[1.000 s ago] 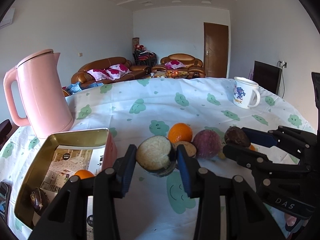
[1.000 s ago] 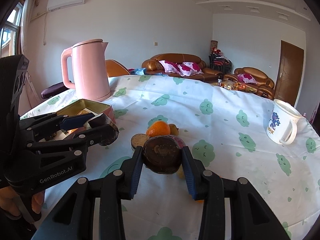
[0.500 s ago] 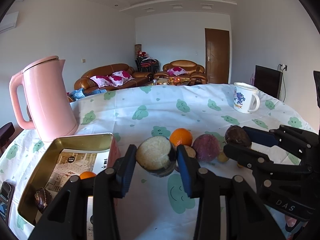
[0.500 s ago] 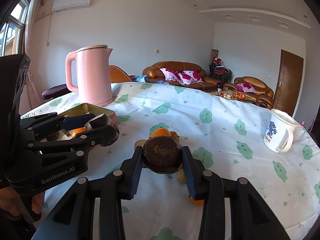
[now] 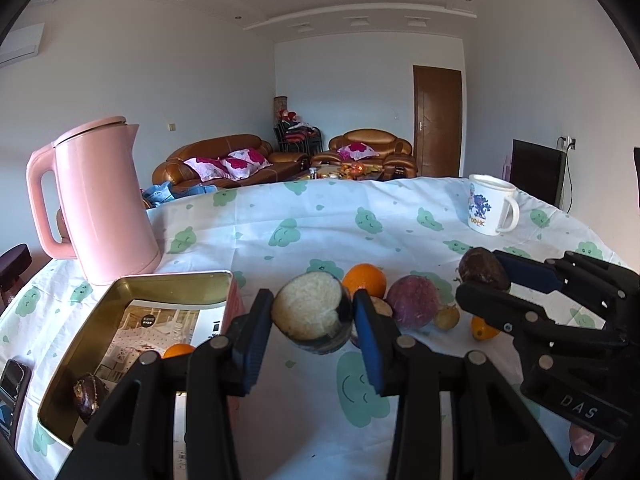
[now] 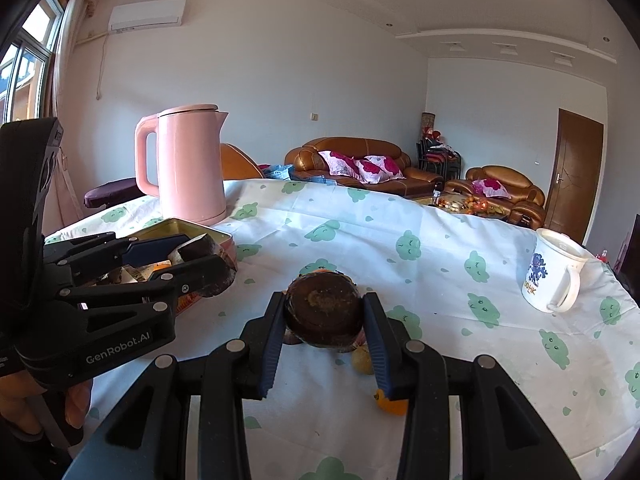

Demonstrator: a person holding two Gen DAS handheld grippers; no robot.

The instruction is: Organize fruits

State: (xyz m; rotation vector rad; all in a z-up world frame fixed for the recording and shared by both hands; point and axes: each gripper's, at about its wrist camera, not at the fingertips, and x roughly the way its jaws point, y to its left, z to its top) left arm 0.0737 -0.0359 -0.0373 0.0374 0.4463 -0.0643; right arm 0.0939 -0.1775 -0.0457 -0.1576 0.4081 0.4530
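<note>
My left gripper (image 5: 314, 314) is shut on a halved dark fruit (image 5: 310, 312), its pale cut face towards the camera, held above the cloth. My right gripper (image 6: 324, 314) is shut on a dark brown round fruit (image 6: 323, 310); in the left wrist view that fruit (image 5: 482, 270) shows at the right between black fingers. On the table behind lie an orange (image 5: 365, 280), a purple fruit (image 5: 412, 300), a small yellowish fruit (image 5: 447, 317) and a small orange fruit (image 5: 482, 328). A gold tin (image 5: 132, 284) at the left holds an orange fruit (image 5: 178, 350) and a dark fruit (image 5: 89, 392).
A pink kettle (image 5: 102, 204) stands behind the tin. A white mug (image 5: 490, 210) stands at the far right of the table. The tin's bottom is lined with a printed leaflet (image 5: 160, 330). A phone (image 5: 10, 380) lies at the left edge. Sofas stand beyond the table.
Both views have tilted up a little, so the table sits lower in frame. Both grippers keep their fruits; nothing on the table has shifted.
</note>
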